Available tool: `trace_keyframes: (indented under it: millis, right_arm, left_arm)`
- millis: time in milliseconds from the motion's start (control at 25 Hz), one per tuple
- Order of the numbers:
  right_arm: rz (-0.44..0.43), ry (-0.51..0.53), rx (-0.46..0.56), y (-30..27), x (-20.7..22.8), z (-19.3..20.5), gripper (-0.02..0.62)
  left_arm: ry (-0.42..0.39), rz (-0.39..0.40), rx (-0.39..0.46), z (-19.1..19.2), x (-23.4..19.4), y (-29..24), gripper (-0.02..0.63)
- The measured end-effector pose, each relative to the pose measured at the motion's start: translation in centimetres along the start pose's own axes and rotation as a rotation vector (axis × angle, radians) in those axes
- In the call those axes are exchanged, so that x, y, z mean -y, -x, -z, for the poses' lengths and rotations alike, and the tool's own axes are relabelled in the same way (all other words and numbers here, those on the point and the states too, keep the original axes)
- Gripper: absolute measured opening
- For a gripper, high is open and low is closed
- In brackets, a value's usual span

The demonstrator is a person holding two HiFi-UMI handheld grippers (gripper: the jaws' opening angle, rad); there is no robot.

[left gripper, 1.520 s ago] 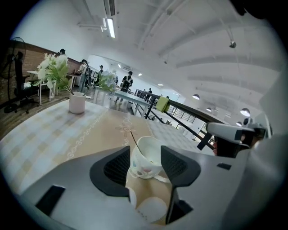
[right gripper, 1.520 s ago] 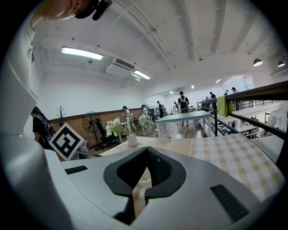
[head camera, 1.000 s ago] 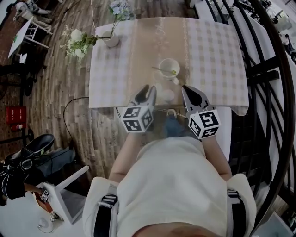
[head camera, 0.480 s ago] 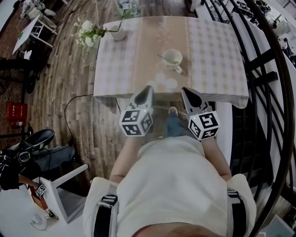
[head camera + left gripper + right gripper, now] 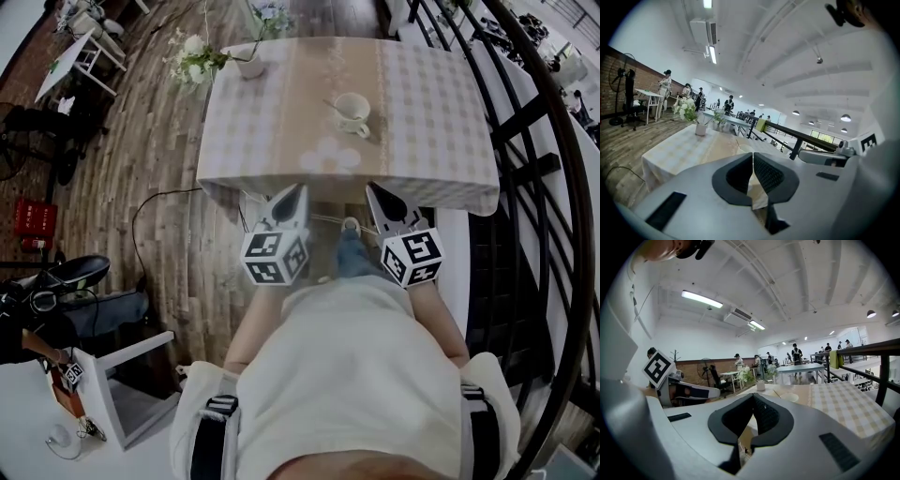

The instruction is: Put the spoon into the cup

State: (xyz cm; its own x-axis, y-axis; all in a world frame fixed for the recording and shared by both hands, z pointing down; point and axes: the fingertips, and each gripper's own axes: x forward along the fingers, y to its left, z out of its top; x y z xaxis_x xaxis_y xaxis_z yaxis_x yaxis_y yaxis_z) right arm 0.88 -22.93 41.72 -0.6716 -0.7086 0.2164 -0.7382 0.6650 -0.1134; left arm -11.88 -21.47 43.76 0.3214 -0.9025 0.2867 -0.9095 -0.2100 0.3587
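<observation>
The thin metal spoon [image 5: 335, 104] stands in the white ceramic cup [image 5: 354, 112], bowl down, with its handle leaning out over the rim to the cup's left. The cup sits upright on the beige checked tablecloth [image 5: 431, 112] of a square table, nearer the far edge than the near one. Bare cloth surrounds the cup on every side.

A white vase of flowers [image 5: 249, 64] stands at the far left corner, well apart from the cup. A black metal railing [image 5: 534, 141] runs past the table on the cup's right. Wooden plank floor [image 5: 159, 141] lies open on the cup's left.

The left gripper [image 5: 300, 190] and the right gripper [image 5: 372, 190] are held side by side at the table's near edge, well apart from the cup. The left gripper's jaws are pressed together with nothing between them. The right gripper's jaws are also clenched tip to tip and empty.
</observation>
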Motion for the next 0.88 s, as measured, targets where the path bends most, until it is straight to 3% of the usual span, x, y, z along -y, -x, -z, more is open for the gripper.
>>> trace_keyframes:
  millis: [880]
  right_arm:
    - [-0.036, 0.045, -0.004, 2.0, -3.0, 1.1, 0.000]
  left_arm:
    - [-0.001, -0.007, 0.048, 0.5, 0.9, 3.7, 0.009]
